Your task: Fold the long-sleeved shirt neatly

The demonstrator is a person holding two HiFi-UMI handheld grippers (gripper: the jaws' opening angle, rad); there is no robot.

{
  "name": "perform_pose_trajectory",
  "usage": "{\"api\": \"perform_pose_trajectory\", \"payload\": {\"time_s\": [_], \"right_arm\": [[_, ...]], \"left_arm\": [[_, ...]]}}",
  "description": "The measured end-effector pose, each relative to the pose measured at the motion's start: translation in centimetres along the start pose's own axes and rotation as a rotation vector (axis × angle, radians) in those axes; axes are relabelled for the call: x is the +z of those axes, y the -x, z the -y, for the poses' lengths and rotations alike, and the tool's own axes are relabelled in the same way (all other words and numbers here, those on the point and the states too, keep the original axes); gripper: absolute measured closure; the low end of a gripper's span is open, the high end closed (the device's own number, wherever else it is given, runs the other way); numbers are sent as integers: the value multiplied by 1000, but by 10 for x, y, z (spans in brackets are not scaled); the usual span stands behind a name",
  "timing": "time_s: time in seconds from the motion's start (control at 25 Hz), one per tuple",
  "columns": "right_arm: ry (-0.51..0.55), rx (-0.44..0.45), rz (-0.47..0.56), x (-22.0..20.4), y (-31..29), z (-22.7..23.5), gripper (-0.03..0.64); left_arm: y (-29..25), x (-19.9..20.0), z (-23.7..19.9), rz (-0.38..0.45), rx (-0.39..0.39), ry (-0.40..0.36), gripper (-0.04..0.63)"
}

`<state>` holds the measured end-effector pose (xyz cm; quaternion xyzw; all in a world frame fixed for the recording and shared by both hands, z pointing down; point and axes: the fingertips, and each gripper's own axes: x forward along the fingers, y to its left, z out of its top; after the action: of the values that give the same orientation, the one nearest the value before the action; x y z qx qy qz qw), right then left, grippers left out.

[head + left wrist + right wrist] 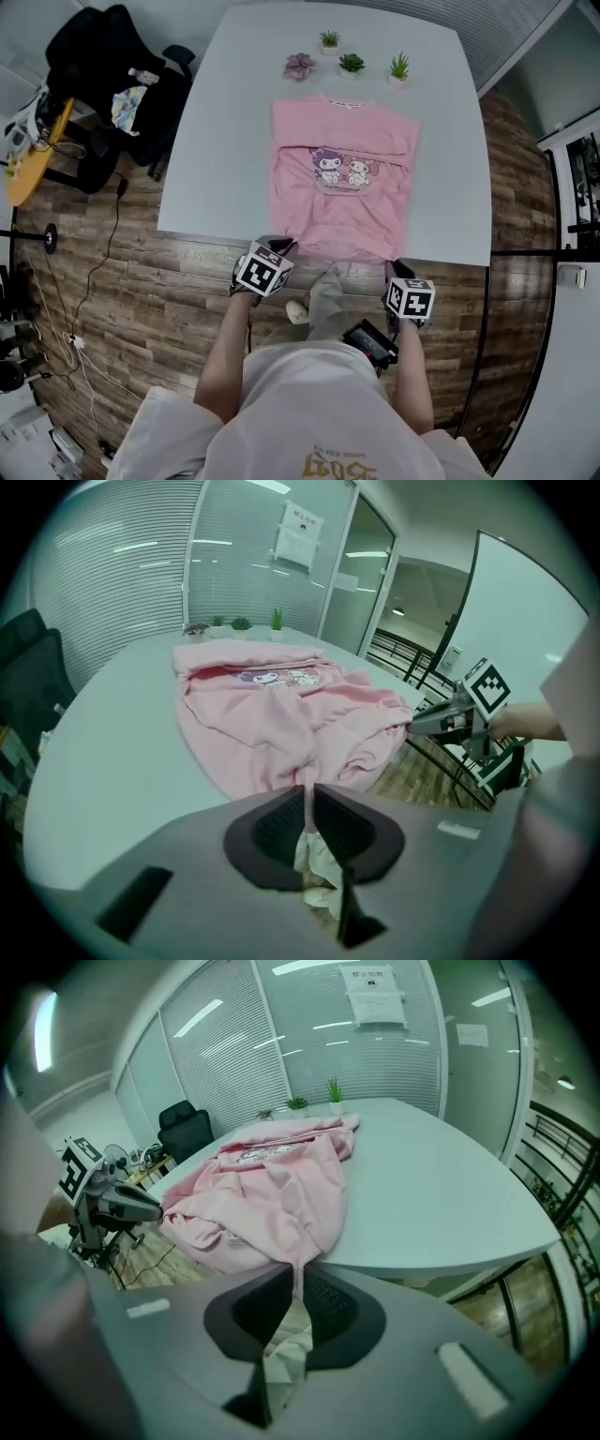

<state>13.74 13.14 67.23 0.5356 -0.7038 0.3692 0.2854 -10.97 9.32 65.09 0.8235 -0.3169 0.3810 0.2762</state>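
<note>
At the far left a black chair (pixel 103 66) stands on the wooden floor (pixel 187 272), clear of the white desk (pixel 225 141). The desk's left side is bare from its edge to the cloth, open room for moving. The left tool (pixel 281 247) is at the near desk edge, its jaws drawn narrow and pinching the left corner of the hem of the pink shirt (pixel 342 178); pink fabric runs between the pads in the left gripper view (pixel 307 799).

The shirt lies front up in the middle of the desk, collar toward the far edge, its hem just reaching the near edge (the cloth is bunched and rumpled there). The right tool (pixel 390 268) grips the hem's right corner, jaws likewise narrow on the fabric (pixel 295 1283). Right of the shirt a broad bare strip reaches the desk's right edge.

Counted: one shirt, two tools, and past the collar three small green plants (pixel 352 64) and one purplish rosette (pixel 300 66), near the far edge.
</note>
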Motion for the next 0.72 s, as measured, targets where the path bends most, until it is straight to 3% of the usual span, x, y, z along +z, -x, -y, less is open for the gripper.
{"api": "perform_pose_trajectory", "payload": {"time_s": [0.72], "right_arm": [[61,74,88,14,45,-25,583]], "left_arm": [[54,-8,2,111,51,77,560]]}}
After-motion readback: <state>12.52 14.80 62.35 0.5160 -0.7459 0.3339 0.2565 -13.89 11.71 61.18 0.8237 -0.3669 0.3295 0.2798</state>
